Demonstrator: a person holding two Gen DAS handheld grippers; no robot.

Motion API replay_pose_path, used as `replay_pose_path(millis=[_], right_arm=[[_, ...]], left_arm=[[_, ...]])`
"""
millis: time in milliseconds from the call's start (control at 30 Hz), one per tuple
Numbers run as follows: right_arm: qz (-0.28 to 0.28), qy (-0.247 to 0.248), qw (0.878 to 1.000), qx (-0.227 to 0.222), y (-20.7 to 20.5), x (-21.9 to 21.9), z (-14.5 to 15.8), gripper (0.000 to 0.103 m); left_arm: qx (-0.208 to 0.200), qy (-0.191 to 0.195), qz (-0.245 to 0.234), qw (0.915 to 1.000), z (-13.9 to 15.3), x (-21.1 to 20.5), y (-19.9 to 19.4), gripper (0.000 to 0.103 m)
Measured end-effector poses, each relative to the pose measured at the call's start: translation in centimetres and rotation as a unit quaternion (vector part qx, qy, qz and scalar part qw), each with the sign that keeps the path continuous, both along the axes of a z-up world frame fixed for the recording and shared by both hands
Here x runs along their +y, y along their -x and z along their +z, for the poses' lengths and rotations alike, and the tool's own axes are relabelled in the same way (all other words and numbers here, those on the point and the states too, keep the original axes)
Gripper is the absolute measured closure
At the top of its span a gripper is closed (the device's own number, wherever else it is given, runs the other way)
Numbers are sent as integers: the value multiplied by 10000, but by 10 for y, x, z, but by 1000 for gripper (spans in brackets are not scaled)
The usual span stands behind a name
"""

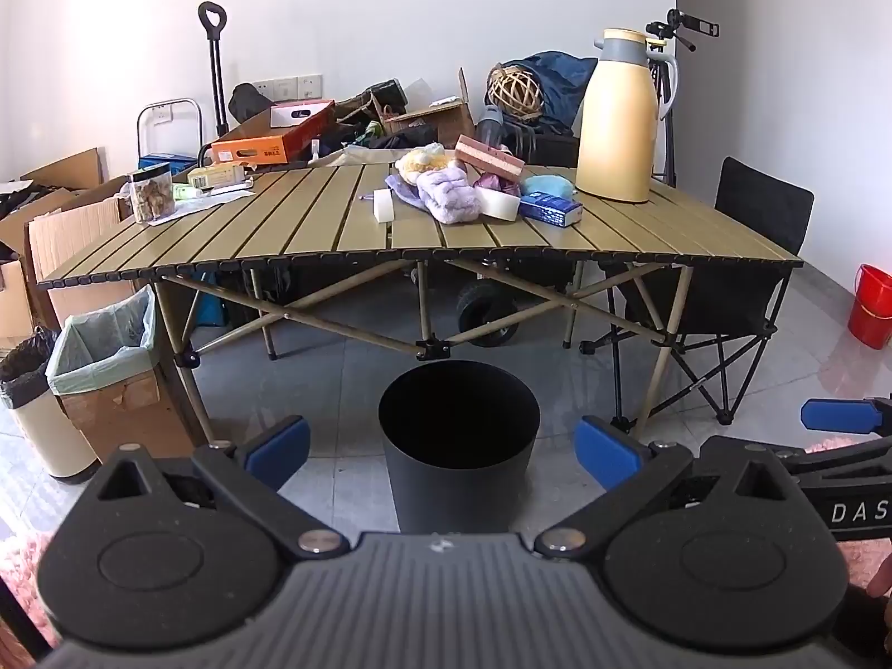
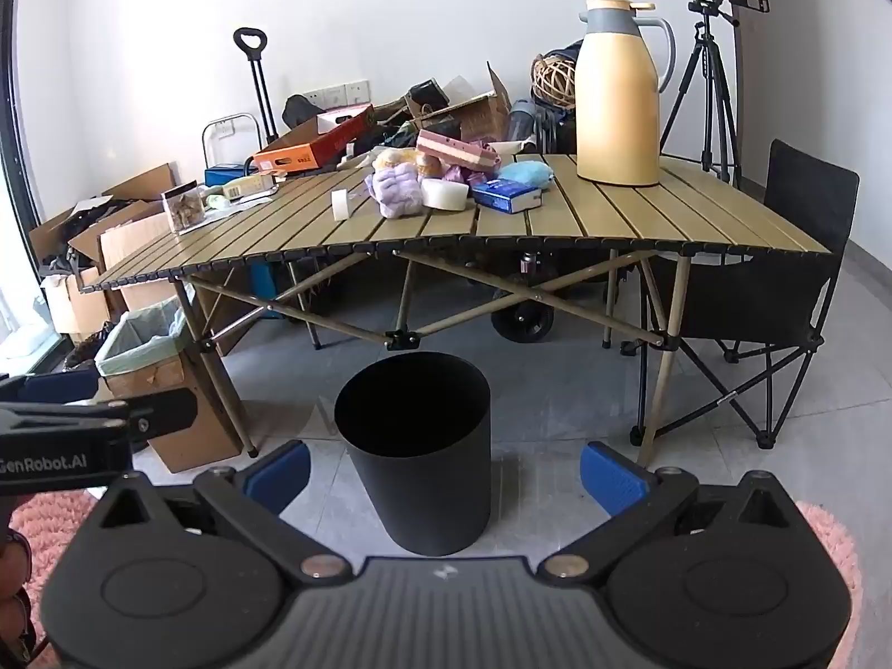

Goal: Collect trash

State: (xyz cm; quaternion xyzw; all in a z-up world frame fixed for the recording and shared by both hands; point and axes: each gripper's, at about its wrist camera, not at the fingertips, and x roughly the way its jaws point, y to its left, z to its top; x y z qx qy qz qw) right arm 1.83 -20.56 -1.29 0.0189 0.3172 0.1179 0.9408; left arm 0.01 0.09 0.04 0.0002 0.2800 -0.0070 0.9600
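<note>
A black round bin (image 1: 459, 435) (image 2: 415, 446) stands on the grey floor in front of the slatted folding table (image 1: 279, 234) (image 2: 641, 217). On the table lies a heap of litter: a purple fluffy wad (image 1: 449, 196) (image 2: 397, 189), white foam blocks (image 1: 383, 205) (image 2: 340, 204), a blue box (image 1: 551, 209) (image 2: 506, 195) and a pink sponge block (image 1: 488, 155) (image 2: 457, 149). My left gripper (image 1: 443, 449) is open and empty, low and back from the bin. My right gripper (image 2: 446, 471) is open and empty too, beside the left one.
A tall yellow jug (image 1: 619, 117) (image 2: 619, 95) stands at the table's right. A jar (image 1: 149, 192) (image 2: 183, 206) sits at its left. A lined cardboard box (image 1: 106, 345) (image 2: 148, 340), a folding chair (image 1: 747, 256) (image 2: 780, 267), a red bucket (image 1: 872, 304) and a tripod (image 2: 708, 78) surround the table.
</note>
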Motion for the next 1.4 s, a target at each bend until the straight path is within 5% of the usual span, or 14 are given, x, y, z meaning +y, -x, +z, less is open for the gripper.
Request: replay_pose_path(millis=[1400], right_arm=[[12,-5,9999,-151,4,1,3,0]], left_arm=[[-68,-35,7,10000,4,-1,4,0]])
